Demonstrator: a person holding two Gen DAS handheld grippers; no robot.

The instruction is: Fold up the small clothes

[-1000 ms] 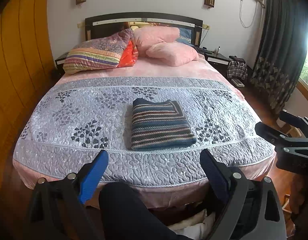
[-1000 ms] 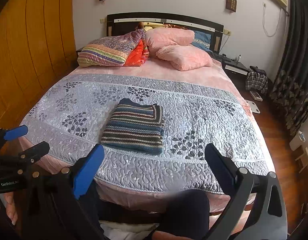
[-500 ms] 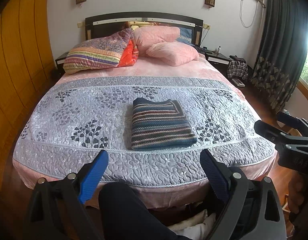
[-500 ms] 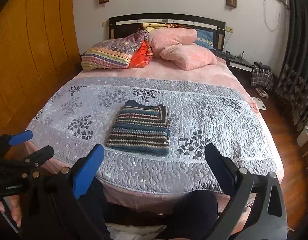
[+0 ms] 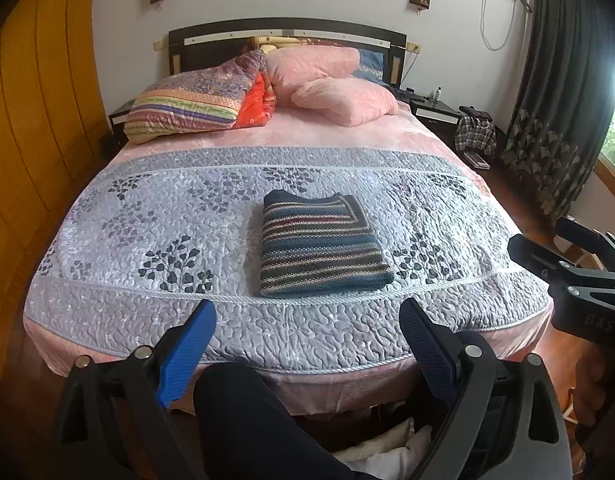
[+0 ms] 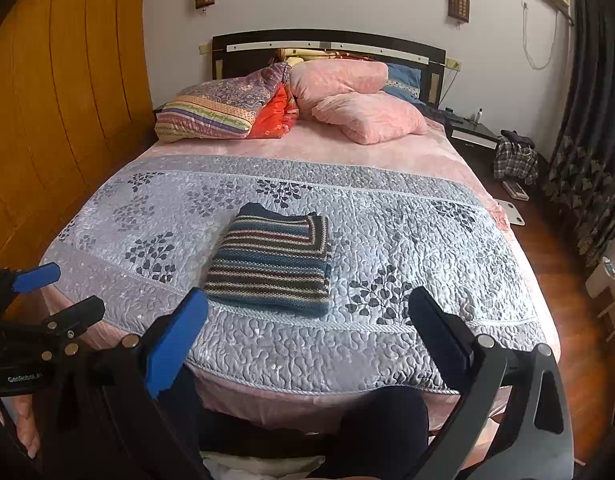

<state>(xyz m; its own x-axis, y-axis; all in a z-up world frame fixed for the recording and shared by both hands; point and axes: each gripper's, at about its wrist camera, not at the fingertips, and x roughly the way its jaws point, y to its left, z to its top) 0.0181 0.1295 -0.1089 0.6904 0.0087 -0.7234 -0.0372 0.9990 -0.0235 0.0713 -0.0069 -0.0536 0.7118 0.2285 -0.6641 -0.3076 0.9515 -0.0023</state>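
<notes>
A striped knit sweater [image 5: 319,248] lies folded into a neat rectangle on the grey quilted bedspread [image 5: 147,240], near the foot of the bed. The same sweater [image 6: 271,266] shows in the right wrist view. My left gripper [image 5: 307,316] is held back from the bed's foot edge, open, nothing between its blue fingers. My right gripper [image 6: 307,304] is likewise open and empty, short of the bed. Each gripper appears at the edge of the other's view: the right gripper [image 5: 563,248], the left gripper [image 6: 55,292].
Pillows [image 5: 327,88] and a folded blanket [image 5: 187,104] are piled at the headboard. A wooden wardrobe [image 5: 27,120] lines the left wall. Nightstand and clothes [image 5: 475,132] stand right, by dark curtains [image 5: 555,100]. The person's dark-clad knees [image 5: 243,412] are below the grippers.
Both grippers stay open and hold nearly still; the right one has drifted slightly so the sweater sits more central in its view. The sweater has not moved.
</notes>
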